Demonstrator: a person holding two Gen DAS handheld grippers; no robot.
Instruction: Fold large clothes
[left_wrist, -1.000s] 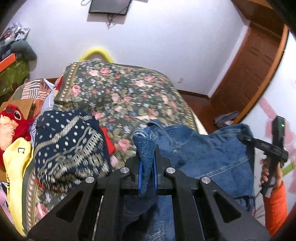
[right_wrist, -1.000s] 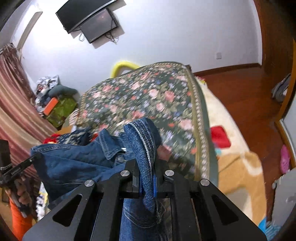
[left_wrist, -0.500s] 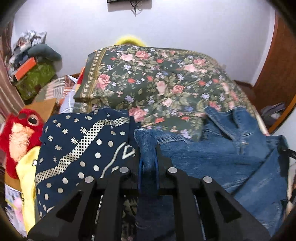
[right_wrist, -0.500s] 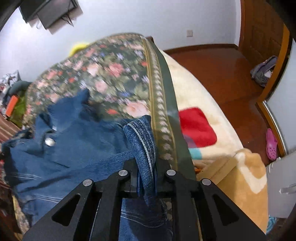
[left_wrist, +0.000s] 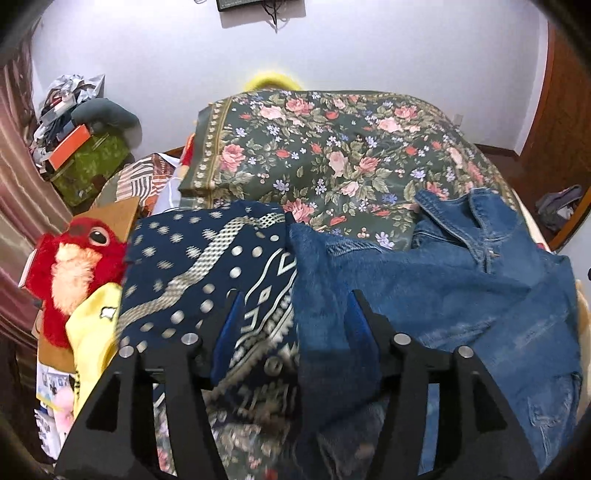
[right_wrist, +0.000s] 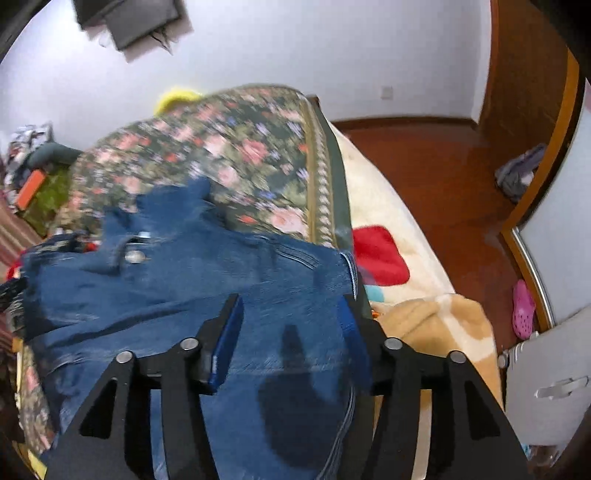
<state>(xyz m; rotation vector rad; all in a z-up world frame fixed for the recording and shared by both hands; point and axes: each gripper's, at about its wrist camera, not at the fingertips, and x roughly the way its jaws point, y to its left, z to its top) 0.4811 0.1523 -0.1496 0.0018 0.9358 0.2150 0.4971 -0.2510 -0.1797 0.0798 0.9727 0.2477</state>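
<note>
Jeans (left_wrist: 443, 288), one pair, two open grippers

- A white wall (left_wrist: 369, 48) closes the far side, a dark screen (left_wrist: 236, 3) mounted high on it.
- A floral bedspread (left_wrist: 332, 147) covers the bed.
- Reddish wooden floor (right_wrist: 443, 177) lies right, with a wooden door (right_wrist: 524, 74) beyond.
- Striped curtain (left_wrist: 14, 166) hangs left.

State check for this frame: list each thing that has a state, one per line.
Left gripper: open, jaws just opened, nothing pinched.
Right gripper: open, jaws just opened, nothing pinched.
Jeans: released, lying folded over on the floral bedspread.
Navy patterned garment: folded, beside the jeans.
</note>
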